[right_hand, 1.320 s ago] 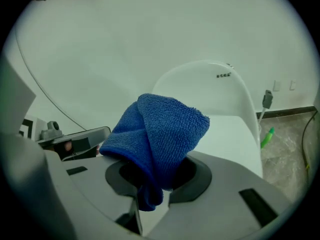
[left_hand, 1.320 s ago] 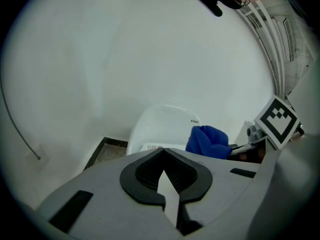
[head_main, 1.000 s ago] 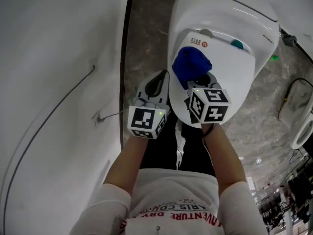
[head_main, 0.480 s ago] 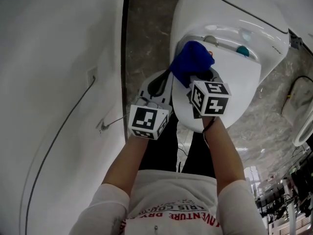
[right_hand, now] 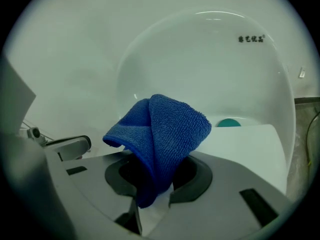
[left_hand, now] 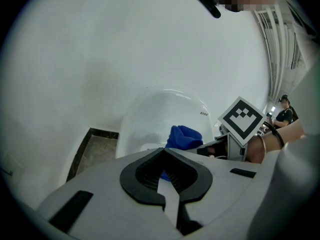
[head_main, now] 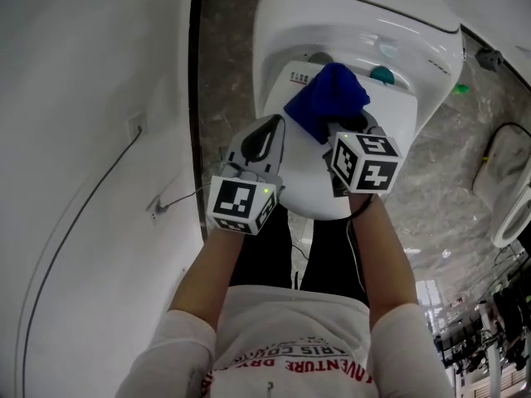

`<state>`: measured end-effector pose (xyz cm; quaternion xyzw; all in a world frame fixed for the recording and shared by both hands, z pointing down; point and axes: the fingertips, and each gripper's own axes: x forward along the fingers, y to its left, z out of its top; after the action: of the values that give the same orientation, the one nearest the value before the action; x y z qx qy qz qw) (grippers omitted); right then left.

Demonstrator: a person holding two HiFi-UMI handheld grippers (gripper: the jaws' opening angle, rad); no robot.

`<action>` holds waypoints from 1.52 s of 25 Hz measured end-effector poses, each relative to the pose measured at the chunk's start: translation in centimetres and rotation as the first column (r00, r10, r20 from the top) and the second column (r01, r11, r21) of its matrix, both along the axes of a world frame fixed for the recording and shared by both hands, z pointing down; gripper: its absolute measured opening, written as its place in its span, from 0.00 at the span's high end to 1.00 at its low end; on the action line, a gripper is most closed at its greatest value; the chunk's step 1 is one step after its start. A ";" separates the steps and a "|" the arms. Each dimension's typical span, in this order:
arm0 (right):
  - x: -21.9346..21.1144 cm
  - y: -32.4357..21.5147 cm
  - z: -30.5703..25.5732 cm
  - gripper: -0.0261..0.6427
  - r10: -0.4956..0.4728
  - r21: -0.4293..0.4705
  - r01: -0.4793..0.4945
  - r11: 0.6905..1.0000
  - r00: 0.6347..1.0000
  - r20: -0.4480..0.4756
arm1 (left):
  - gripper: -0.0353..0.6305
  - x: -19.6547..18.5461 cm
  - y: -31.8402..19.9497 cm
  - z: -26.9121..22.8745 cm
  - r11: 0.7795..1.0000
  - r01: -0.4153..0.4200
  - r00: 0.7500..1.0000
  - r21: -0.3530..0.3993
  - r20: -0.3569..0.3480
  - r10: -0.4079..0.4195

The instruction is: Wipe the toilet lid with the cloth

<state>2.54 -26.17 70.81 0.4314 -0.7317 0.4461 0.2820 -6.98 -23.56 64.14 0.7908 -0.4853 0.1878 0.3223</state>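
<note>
The white toilet lid (head_main: pixel 309 182) is down, with a small label (head_main: pixel 300 77) and a teal button (head_main: pixel 382 75) at its back. My right gripper (head_main: pixel 343 128) is over the lid's rear half, shut on a folded blue cloth (head_main: pixel 328 98). In the right gripper view the cloth (right_hand: pixel 160 129) bulges up out of the right gripper (right_hand: pixel 154 184), with the lid (right_hand: pixel 250 139) beyond it. My left gripper (head_main: pixel 262 142) hangs at the lid's left edge. It is shut with nothing in it (left_hand: pixel 163 151).
A white curved wall (head_main: pixel 83 139) with a thin cable (head_main: pixel 99 214) runs along the left. Grey marble floor (head_main: pixel 228 56) lies between it and the toilet. A white fixture (head_main: pixel 514 206) is at the right edge. The person's legs are close to the lid's front.
My right gripper has carried the cloth from the lid's left side, by the label, toward the middle near the teal button. The left gripper has stayed at the lid's left edge.
</note>
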 end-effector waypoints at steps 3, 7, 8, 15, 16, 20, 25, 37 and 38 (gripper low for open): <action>3.7 0.2 -0.2 0.83 0.011 -0.008 -0.011 1.000 1.000 -0.008 | 0.94 2.6 -0.3 -0.3 1.000 0.028 1.000 0.004 -0.004 -0.028; 8.8 0.8 -0.4 0.83 -0.007 -0.006 0.007 1.000 1.000 -0.022 | 0.94 7.3 -0.7 -0.5 0.999 0.044 0.999 0.011 -0.017 -0.044; 10.1 0.9 -0.4 0.83 -0.012 -0.005 0.012 1.000 1.000 -0.025 | 0.94 8.6 -0.8 -0.5 0.999 0.043 0.999 0.013 -0.021 -0.042; 17.0 1.8 -0.1 0.83 -0.020 -0.009 0.020 1.000 0.999 -0.044 | 0.94 15.4 -0.1 -0.1 1.000 0.026 0.999 0.011 -0.025 -0.026; 17.6 1.9 -0.1 0.83 -0.025 -0.008 0.024 1.000 0.999 -0.047 | 0.94 16.0 0.0 -0.1 1.000 0.028 0.999 0.010 -0.023 -0.028; 20.2 2.5 0.3 0.83 -0.042 -0.007 0.042 0.999 0.997 -0.065 | 0.94 18.1 0.8 0.4 0.999 0.035 0.999 0.001 -0.017 -0.035; 23.5 3.4 1.1 0.83 -0.027 -0.020 0.025 0.999 0.992 -0.121 | 0.94 19.7 2.5 0.6 0.999 0.034 0.999 -0.006 -0.024 -0.034; 17.9 6.7 -4.6 0.83 0.093 0.027 -0.091 0.996 0.992 -0.086 | 0.94 10.7 7.0 -2.0 0.999 0.039 0.999 0.018 -0.036 -0.038; 15.8 7.3 -5.2 0.83 0.087 0.029 -0.086 0.996 0.994 -0.065 | 0.94 9.4 7.4 -2.3 0.999 0.031 0.999 0.025 -0.031 -0.031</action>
<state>18.33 -18.90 65.65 0.4810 -0.7083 0.4337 0.2808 2.41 -16.12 61.84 0.7900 -0.4948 0.1644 0.3225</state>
